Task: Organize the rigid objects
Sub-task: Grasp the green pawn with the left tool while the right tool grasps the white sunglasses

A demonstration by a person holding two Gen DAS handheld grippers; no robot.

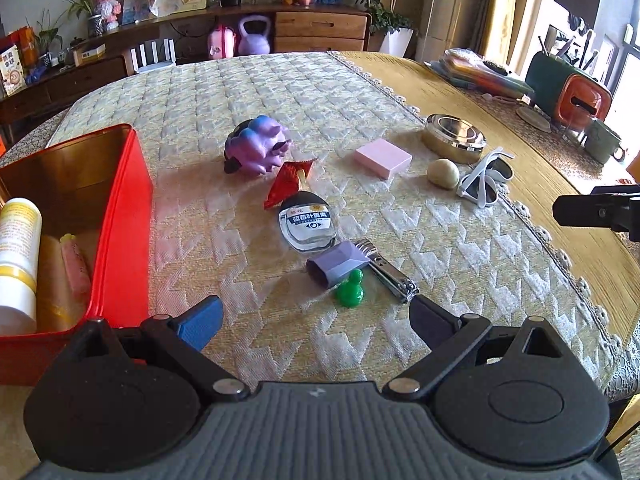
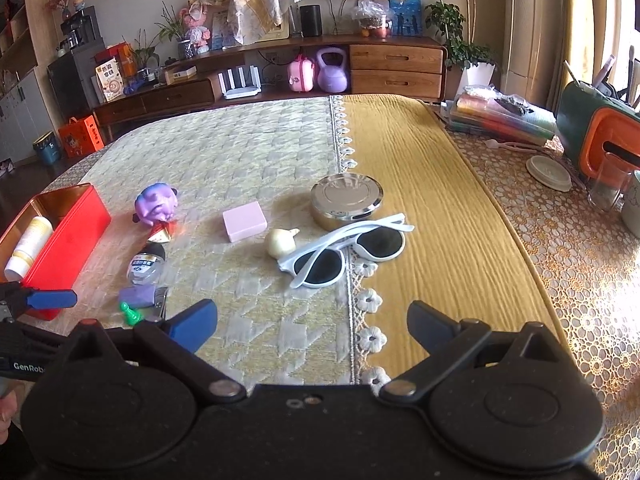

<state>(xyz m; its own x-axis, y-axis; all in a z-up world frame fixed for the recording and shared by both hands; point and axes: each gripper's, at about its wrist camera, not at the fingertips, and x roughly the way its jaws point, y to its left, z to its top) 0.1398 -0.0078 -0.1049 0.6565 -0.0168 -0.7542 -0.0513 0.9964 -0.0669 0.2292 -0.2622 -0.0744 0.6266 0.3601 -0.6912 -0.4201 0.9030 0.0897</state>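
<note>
Left wrist: I see a quilted cloth [image 1: 248, 92] on the table, a wooden sideboard [image 1: 320, 30] far behind. The left gripper [image 1: 316, 320] hovers with jaws spread, empty. A red tin [image 1: 120, 216] stands left; a green pawn [image 1: 350, 290], clippers [image 1: 390, 274] and bottle [image 1: 308, 222] lie just ahead.

Right wrist: my right gripper [image 2: 312, 326] gapes empty over the cloth's lace edge [image 2: 366, 300]. Sunglasses [image 2: 348, 250] lie ahead, with a round tin [image 2: 346, 200] beyond them.

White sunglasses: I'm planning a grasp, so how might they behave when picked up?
The white sunglasses lie with their arms unfolded, so they may swing or fold if pinched by one arm. The plastic frame looks light and smooth, possibly slippery. Nudged, they could bump the garlic-like bulb close beside them.
</note>
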